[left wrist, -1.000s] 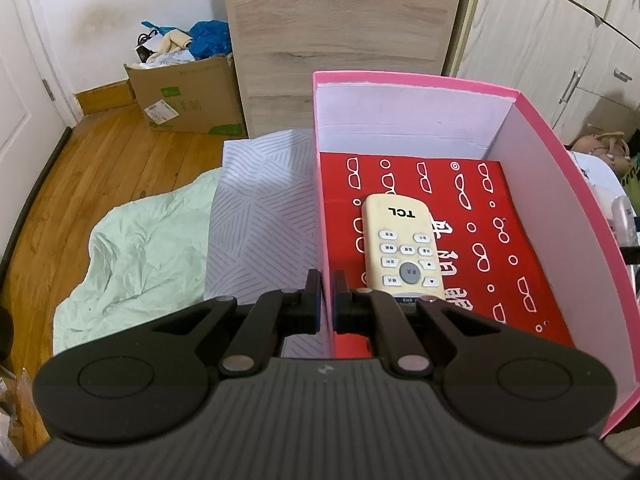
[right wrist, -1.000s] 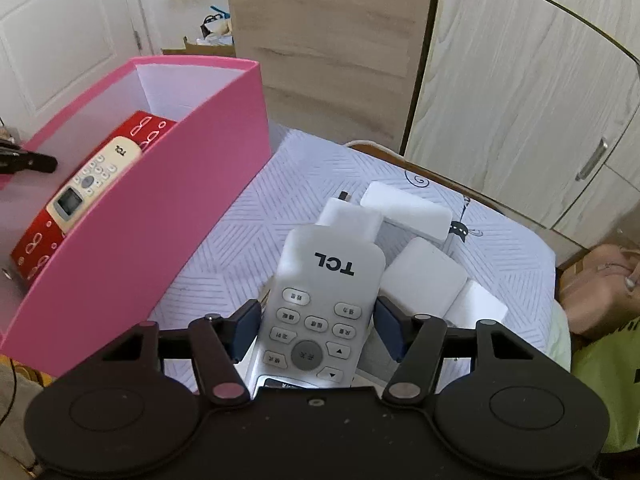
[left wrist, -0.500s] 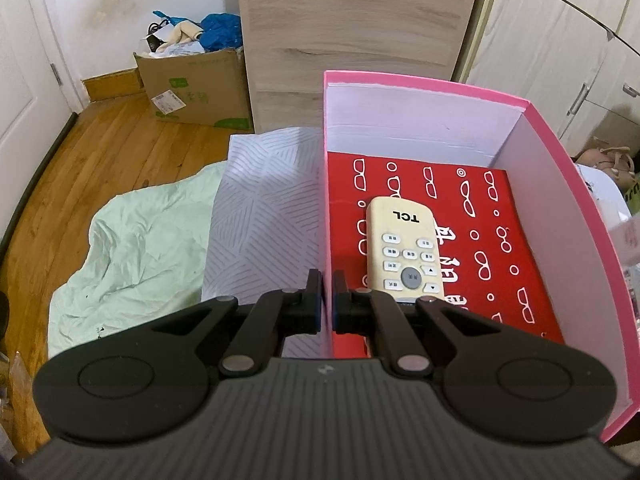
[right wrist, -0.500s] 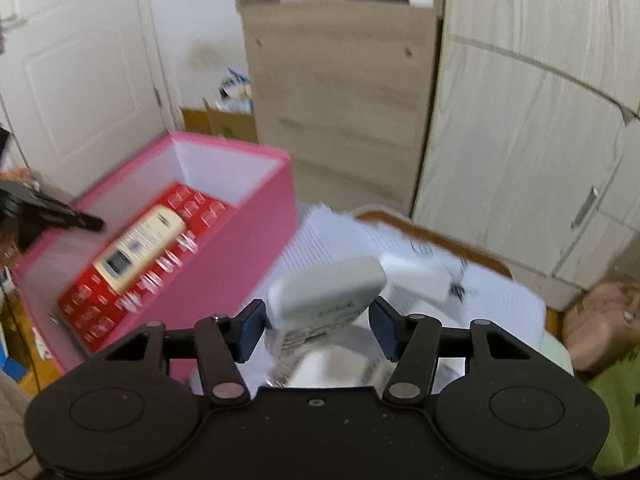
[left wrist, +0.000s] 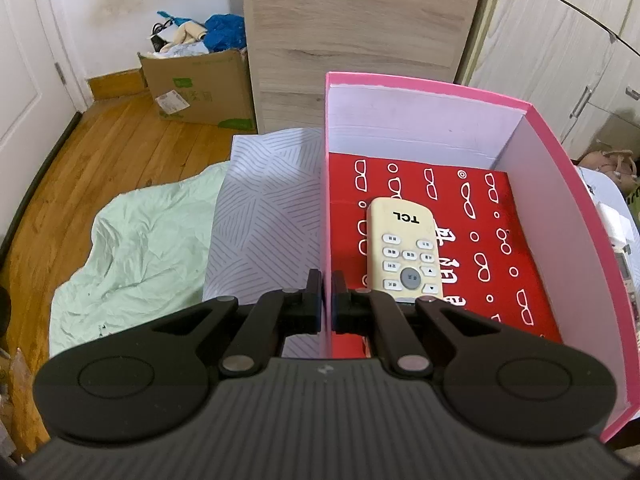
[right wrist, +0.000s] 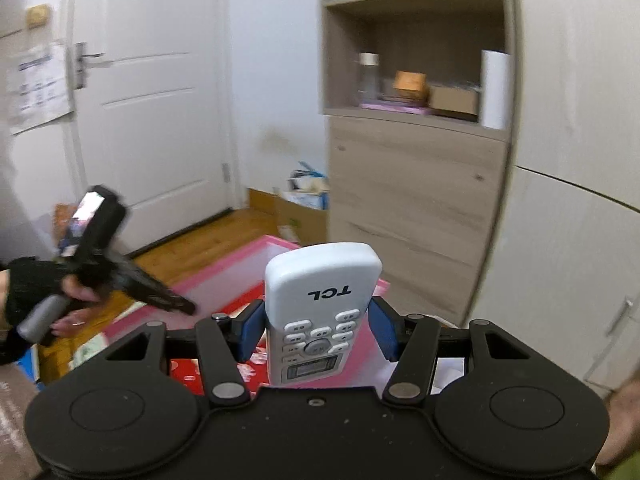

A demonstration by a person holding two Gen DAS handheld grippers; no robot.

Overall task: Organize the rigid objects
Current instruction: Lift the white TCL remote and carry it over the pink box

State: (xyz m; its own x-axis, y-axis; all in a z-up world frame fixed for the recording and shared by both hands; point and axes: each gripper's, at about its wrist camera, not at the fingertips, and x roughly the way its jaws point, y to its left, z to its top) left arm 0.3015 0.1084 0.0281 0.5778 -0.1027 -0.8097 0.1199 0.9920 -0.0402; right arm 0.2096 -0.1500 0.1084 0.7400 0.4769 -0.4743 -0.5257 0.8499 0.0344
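Note:
A pink box (left wrist: 552, 216) with a red patterned bottom stands on the bed. A beige TCL remote (left wrist: 404, 248) lies inside it. My left gripper (left wrist: 326, 280) is shut on the box's left wall, one finger on each side. In the right wrist view my right gripper (right wrist: 318, 320) is shut on a white TCL remote (right wrist: 320, 280), blue pads pressing both its sides. It hangs in the air above the pink box (right wrist: 224, 276). The left gripper (right wrist: 180, 306), held by a gloved hand (right wrist: 32, 292), shows at the left there.
A patterned white cover (left wrist: 268, 216) and a pale green sheet (left wrist: 132, 248) lie left of the box. A cardboard box (left wrist: 200, 84) sits on the wood floor by a wooden cabinet (left wrist: 360, 40). A white door (right wrist: 140, 100) and open shelves (right wrist: 416, 60) stand behind.
My right gripper has lifted the white remote off the bed and swung it left, up over the pink box. The left gripper has kept its hold on the box wall.

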